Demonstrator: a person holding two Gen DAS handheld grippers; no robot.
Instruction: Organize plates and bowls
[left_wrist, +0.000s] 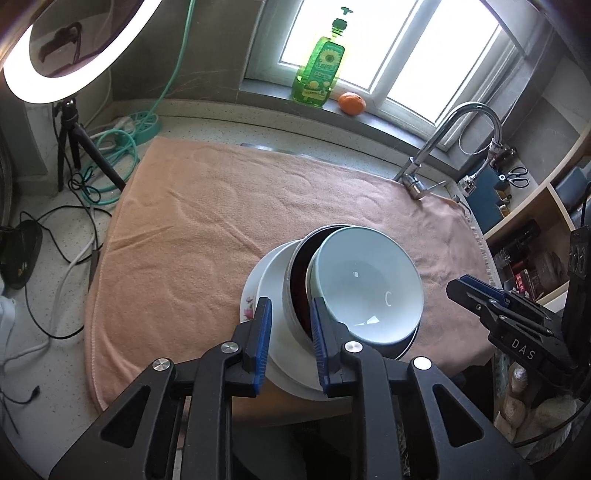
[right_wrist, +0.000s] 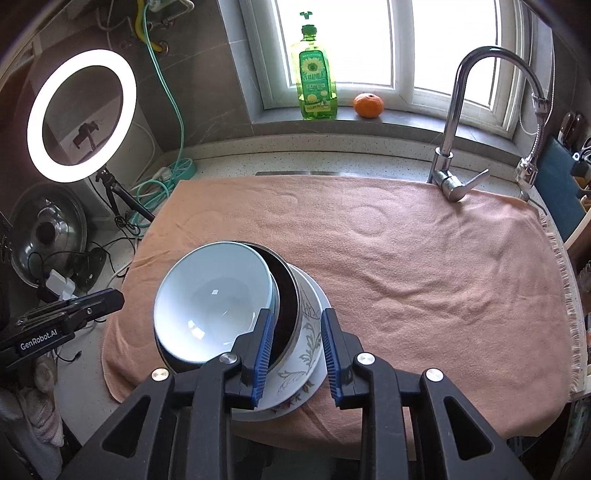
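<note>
A stack of dishes sits near the front edge of a peach towel (left_wrist: 203, 221) (right_wrist: 406, 277). A pale blue bowl (left_wrist: 365, 280) (right_wrist: 210, 299) lies tilted inside a steel bowl with a dark inside (left_wrist: 295, 273) (right_wrist: 286, 291). Under them are a white plate (left_wrist: 273, 266) with a leaf pattern (right_wrist: 310, 332) and a floral-rimmed plate (left_wrist: 247, 306) (right_wrist: 295, 402). My left gripper (left_wrist: 291, 306) hovers over the stack's left side, jaws slightly apart and not pressing on the steel bowl's wall between them. My right gripper (right_wrist: 297, 317) stands the same way over the right side, gripping nothing.
A faucet (left_wrist: 436, 155) (right_wrist: 454, 129) rises at the towel's far right corner. A green soap bottle (right_wrist: 314, 74) and an orange (right_wrist: 368, 105) stand on the windowsill. A ring light on a tripod (right_wrist: 81, 114), cables and a pot lid (right_wrist: 48, 229) crowd the left counter. Shelves (left_wrist: 535, 229) stand at the right.
</note>
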